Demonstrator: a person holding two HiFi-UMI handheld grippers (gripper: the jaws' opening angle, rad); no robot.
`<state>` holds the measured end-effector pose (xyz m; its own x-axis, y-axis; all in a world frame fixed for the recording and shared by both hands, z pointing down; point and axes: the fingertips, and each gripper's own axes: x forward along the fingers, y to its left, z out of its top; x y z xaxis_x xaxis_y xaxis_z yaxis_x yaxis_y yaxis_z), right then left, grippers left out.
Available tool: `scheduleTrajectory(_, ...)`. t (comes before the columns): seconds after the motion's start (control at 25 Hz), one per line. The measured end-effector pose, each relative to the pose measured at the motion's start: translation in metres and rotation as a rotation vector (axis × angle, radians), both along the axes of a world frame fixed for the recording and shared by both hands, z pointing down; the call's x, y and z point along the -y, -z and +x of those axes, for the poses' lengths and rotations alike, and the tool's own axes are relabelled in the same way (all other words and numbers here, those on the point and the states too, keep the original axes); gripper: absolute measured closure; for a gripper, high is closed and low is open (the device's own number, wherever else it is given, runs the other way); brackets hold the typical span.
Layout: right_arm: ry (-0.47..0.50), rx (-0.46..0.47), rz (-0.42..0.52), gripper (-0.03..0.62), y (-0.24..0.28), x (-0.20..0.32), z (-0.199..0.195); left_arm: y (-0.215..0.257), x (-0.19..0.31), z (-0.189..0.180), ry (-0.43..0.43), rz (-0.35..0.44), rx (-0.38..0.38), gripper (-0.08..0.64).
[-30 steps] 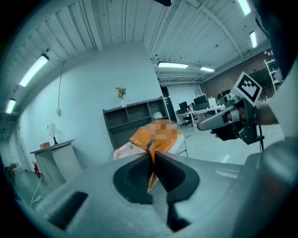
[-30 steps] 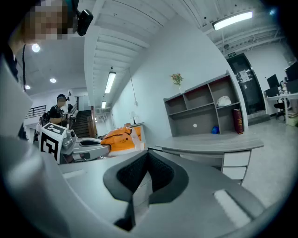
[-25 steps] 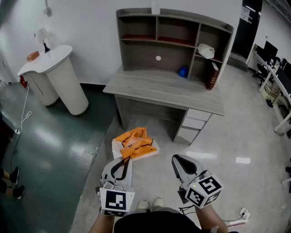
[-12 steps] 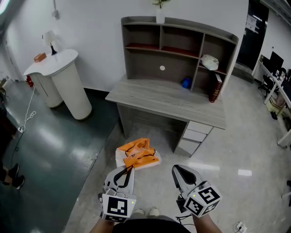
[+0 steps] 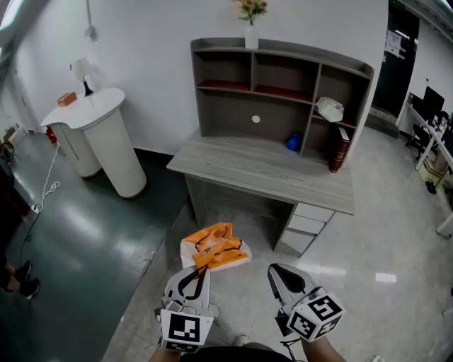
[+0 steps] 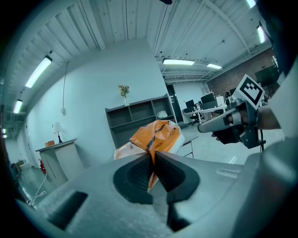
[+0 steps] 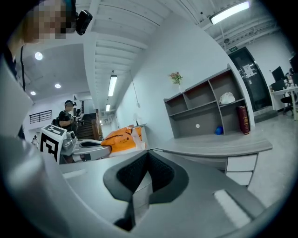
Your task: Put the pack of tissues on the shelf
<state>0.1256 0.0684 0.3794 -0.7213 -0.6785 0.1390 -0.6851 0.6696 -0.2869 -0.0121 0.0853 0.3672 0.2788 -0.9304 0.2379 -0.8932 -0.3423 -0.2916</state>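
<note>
The pack of tissues (image 5: 214,246), orange and white plastic, hangs in front of me above the floor, short of the desk. My left gripper (image 5: 203,269) is shut on the pack's near edge; in the left gripper view the pack (image 6: 156,137) sticks up from between the closed jaws of the gripper (image 6: 152,155). My right gripper (image 5: 273,269) floats beside it to the right, shut and holding nothing (image 7: 148,153). The grey shelf unit (image 5: 279,71) stands on the desk (image 5: 262,166) ahead, with several open compartments.
On the shelf are a white bundle (image 5: 330,108), a red book (image 5: 338,150) and a blue ball (image 5: 293,143); a vase of flowers (image 5: 251,21) stands on top. Drawers (image 5: 304,225) sit under the desk's right side. A white round counter (image 5: 92,120) stands at the left.
Both grippers and the pack have moved together toward the desk. The view has lifted, so the vase on top of the shelf now shows. Grips are unchanged.
</note>
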Motion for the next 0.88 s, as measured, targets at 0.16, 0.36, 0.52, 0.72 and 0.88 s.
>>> scheduleTrajectory(0.16,0.005,-0.012,0.023,0.592,-0.002,0.011,-0.007,-0.003,0.016,-0.006,-0.007,0.009,0.009,0.555)
scheduleTrajectory(0.36,-0.018,-0.017,0.024,0.592,-0.003,0.037,-0.013,-0.007,0.045,-0.008,-0.057,-0.003,0.016,0.555)
scheduleTrajectory(0.52,-0.026,-0.007,0.029,0.592,0.0,0.062,-0.027,-0.009,0.074,-0.018,-0.083,-0.009,0.008,0.555)
scheduleTrajectory(0.72,-0.049,-0.029,0.024,0.592,0.002,0.097,-0.042,-0.015,0.112,-0.032,-0.098,-0.031,-0.033,0.555)
scheduleTrajectory(0.88,-0.079,-0.035,0.015,0.592,0.004,0.126,-0.051,-0.014,0.141,-0.04,-0.136,-0.036,-0.031,0.555)
